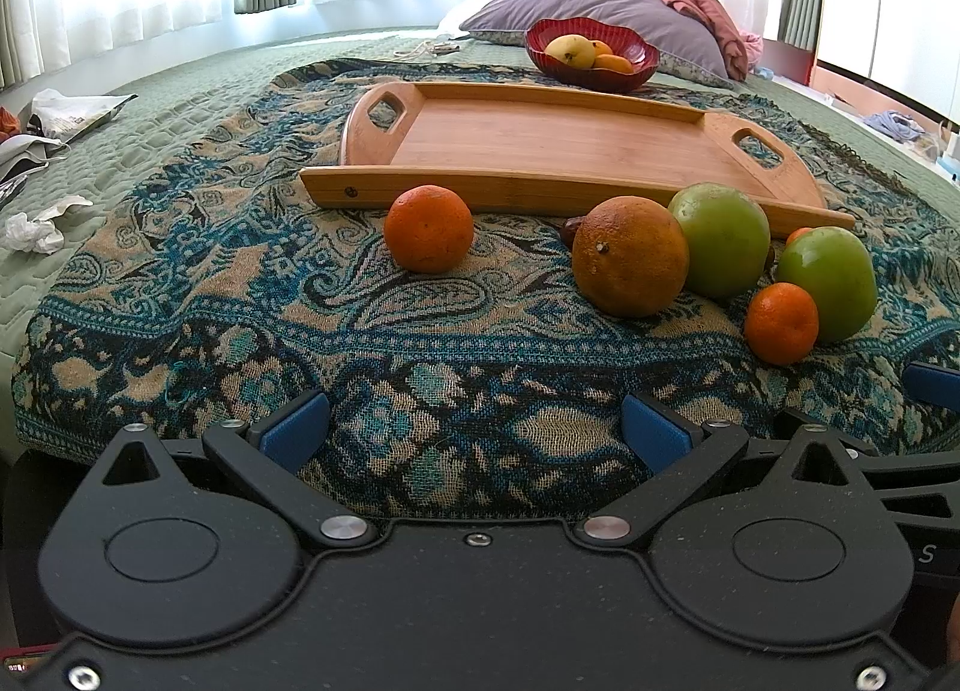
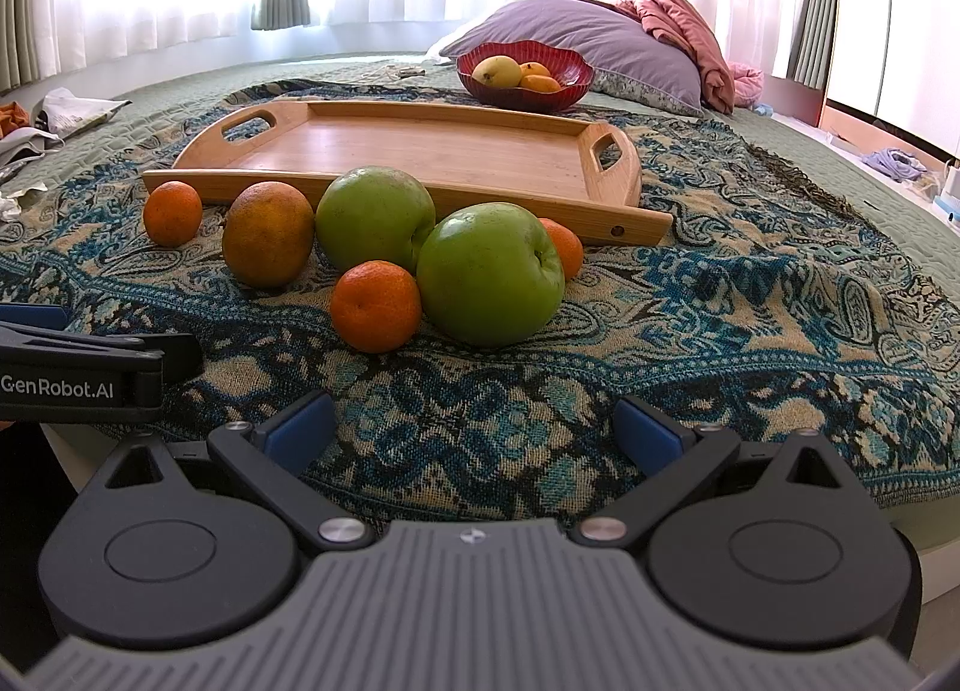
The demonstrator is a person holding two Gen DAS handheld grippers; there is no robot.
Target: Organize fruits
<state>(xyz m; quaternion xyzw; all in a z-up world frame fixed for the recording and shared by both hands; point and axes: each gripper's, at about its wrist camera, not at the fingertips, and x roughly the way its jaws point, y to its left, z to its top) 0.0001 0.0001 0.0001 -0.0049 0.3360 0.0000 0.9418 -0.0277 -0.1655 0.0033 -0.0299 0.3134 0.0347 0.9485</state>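
Loose fruit lies on a patterned blue throw in front of a bare wooden tray point(image 1: 540, 142) point(image 2: 414, 145): a small orange point(image 1: 428, 228) point(image 2: 173, 213), a large dull orange point(image 1: 630, 265) point(image 2: 268, 234), two green apples point(image 1: 720, 238) point(image 1: 828, 283) point(image 2: 375, 217) point(image 2: 489, 274) and a small mandarin point(image 1: 782, 323) point(image 2: 376, 306). Another mandarin point(image 2: 564, 247) peeks out behind the near apple. My left gripper point(image 1: 474, 430) and right gripper point(image 2: 474, 430) are both open and hold nothing, hovering over the throw short of the fruit.
A red bowl point(image 1: 591, 55) point(image 2: 525, 74) with yellow and orange fruit stands behind the tray, before a purple pillow point(image 1: 600, 10) and pink bedding. Crumpled paper and bags point(image 1: 54, 121) lie at the bed's left. The left gripper's side point(image 2: 78, 373) shows in the right wrist view.
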